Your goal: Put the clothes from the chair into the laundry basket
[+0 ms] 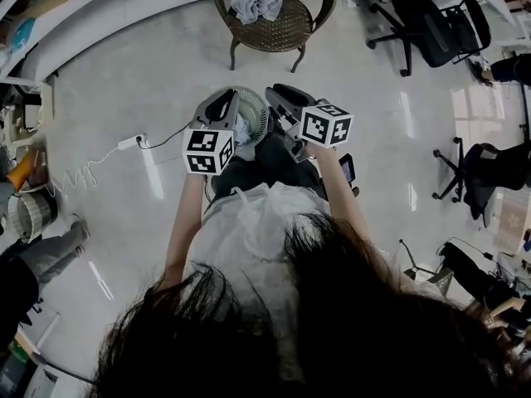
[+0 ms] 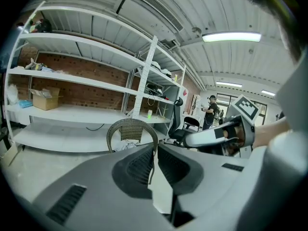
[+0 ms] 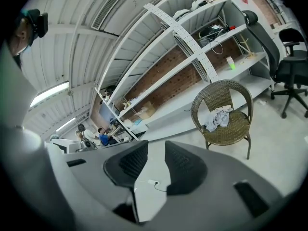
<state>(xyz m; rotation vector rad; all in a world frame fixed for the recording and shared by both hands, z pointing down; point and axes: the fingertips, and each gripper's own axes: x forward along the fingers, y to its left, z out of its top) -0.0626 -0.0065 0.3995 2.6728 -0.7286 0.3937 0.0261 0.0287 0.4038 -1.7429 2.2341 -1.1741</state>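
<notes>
Dark hair and a white shirt [image 1: 249, 230] fill the near edge of the head view, and from there both forearms reach forward, each carrying a claw topped by a black-and-white marker cube. The left claw [image 1: 222, 104] has its jaws pressed together at the tips and nothing caught in them; through the thin slit behind the tips only floor and a chair leg show. The right claw [image 1: 286, 98] stands level with it, just to its side. Its jaws are spread a little, with bare floor and a stretch of white cord seen through the gap, so it too is empty.

Directly below and between the two claws sits the laundry basket [image 1: 259, 118], round, white and slatted, with a bit of pale cloth showing inside. To its left a white power strip [image 1: 131, 142] lies on the glossy pale floor, its cord trailing away.

Farther on, well apart from the basket, is the chair [image 1: 274, 31], brown woven wicker on thin dark legs with a rounded hoop back. The clothes [image 1: 259, 2] lie on it as one crumpled heap of light grey and white fabric, bunched at the back of the seat against the backrest and leaving the front of the seat bare.

Black office chairs [image 1: 431, 31] stand off to the right, and white shelving [image 3: 183, 37] runs along a brick wall behind the wicker chair.
</notes>
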